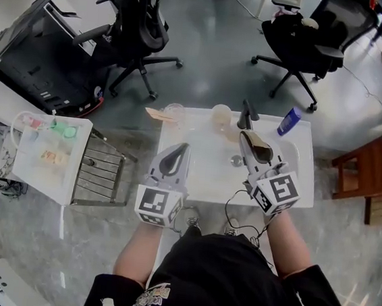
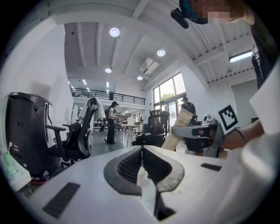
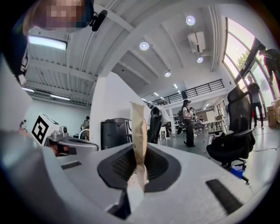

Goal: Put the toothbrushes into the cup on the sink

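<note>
The right gripper (image 3: 139,154) is clamping its jaws on a toothbrush (image 3: 138,131), a flat tan strip that is standing upright out of the pads in the middle of the right gripper view. In the left gripper view the same strip is showing at the right of the frame, leaning up and to the right. The left gripper (image 2: 142,151) is holding its jaws pressed together with nothing between them, and in the head view it is hovering over the lower left part of the white sink (image 1: 205,179). The cup (image 1: 221,114) is standing at the upper middle of the head view, on the back edge of the sink. It is just left of the faucet (image 1: 248,113) and near the right gripper's tips, with a blue bottle (image 1: 289,120) farther right. A second tan piece (image 1: 157,114), probably another toothbrush, is lying at the sink's upper left corner, beside what looks like a clear tumbler (image 1: 174,110). The held piece is looking light, thin and stiff, likely wood or card, so it is probably needing only a modest squeeze. Being gripped low on its flat faces, it is leaving a long free end to lead into the cup's mouth, though a smooth narrow strip may be prone to pivoting between the pads if it is knocking the rim.
</note>
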Demonstrator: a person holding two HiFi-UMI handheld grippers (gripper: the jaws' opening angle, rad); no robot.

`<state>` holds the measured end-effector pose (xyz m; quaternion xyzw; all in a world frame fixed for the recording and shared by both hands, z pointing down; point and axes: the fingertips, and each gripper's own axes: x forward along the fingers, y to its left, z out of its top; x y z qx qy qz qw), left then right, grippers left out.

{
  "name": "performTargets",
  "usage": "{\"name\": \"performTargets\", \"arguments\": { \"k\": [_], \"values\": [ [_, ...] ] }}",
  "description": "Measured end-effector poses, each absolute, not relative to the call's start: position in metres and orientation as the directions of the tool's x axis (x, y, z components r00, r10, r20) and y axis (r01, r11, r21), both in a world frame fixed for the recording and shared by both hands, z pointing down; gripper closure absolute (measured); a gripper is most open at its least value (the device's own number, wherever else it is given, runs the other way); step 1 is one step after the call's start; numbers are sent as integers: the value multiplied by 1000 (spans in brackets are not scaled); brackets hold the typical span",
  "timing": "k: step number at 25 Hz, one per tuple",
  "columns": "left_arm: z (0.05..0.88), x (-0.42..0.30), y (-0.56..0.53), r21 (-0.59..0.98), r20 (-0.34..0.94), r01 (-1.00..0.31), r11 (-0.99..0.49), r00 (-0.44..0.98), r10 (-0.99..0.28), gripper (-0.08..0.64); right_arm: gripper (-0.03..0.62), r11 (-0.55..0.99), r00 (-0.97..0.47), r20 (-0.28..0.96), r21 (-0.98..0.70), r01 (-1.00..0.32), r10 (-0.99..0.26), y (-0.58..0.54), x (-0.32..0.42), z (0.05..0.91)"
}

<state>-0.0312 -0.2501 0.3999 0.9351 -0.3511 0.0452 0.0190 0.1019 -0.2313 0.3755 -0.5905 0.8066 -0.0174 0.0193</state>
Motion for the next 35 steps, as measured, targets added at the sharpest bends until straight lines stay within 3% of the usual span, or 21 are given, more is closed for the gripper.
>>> {"name": "performTargets", "arguments": {
  "k": [17,35],
  "values": [
    [415,-43,-265,44,112,-638,-769,768,-631,551,555,238,-238,13,4,-971,-971,-295,104,401],
    [459,-60,-315,113,199,-621,-776,779,-595,551,554,181,-169,274,18,-983,-947,-396,108,527]
  ]
}}
